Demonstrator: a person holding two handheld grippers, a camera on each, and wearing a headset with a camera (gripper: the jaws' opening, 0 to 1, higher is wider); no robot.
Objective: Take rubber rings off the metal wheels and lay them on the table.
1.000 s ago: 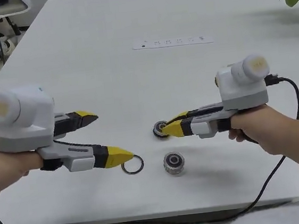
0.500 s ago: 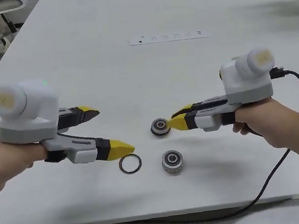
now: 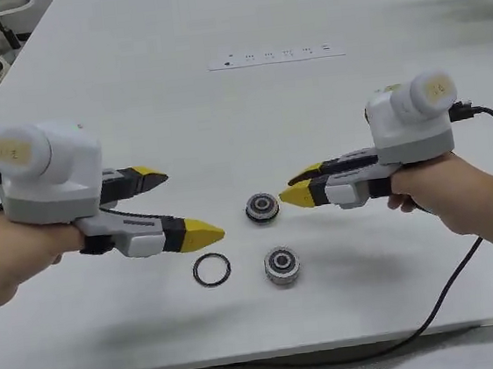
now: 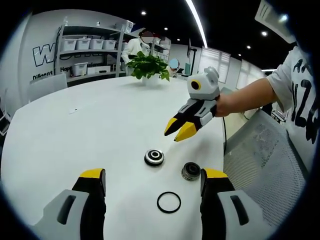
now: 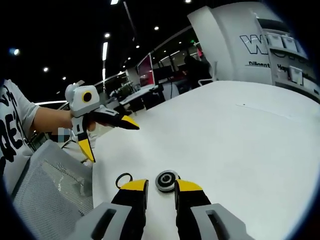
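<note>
Head view: 1 rubber ring [image 3: 211, 269] lies on the table [image 3: 221, 108] beside the near wheel [image 3: 282, 265]. The left gripper [image 3: 178, 204] gapes wide, and the right gripper [image 3: 293, 188], jaws narrowly parted, points at the far wheel [image 3: 262, 207]; both are empty. Left gripper view: the far wheel [image 4: 154, 157] looks dark-rimmed, probably ringed. Right gripper view: it [image 5: 166, 180] sits just ahead, so clamping it squarely should let the left gripper peel.

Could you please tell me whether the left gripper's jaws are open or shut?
Open: on the left gripper the jaws stand wide apart, holding nothing.
</note>
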